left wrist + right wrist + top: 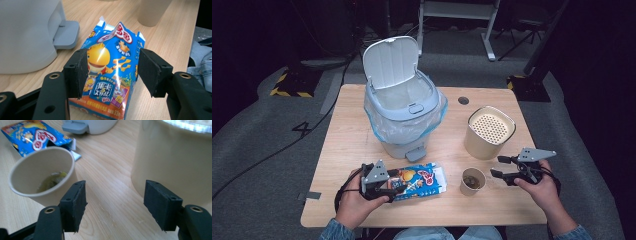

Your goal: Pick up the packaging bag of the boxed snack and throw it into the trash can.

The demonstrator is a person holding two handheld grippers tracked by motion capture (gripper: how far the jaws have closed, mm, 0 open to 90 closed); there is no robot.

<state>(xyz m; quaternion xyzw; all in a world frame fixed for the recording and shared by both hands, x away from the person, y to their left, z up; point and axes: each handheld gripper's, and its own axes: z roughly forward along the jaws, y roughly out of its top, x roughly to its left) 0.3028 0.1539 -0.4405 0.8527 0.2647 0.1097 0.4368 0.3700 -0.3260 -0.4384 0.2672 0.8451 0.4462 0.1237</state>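
Two grippers work at the near edge of the table (362, 210) in the high view: the left gripper (384, 186) sits over the near end of the blue snack box (419, 181), the right gripper (498, 167) points at the paper cup (473, 181). Through the left gripper view, the box (110, 70) lies flat between wide-spread jaws, neither pad visibly pressing it, the bin pedal (66, 33) ahead to their left. Along the right gripper view, jaws gape on bare wood, cup (42, 180) just left, beige canister (175, 162) right.
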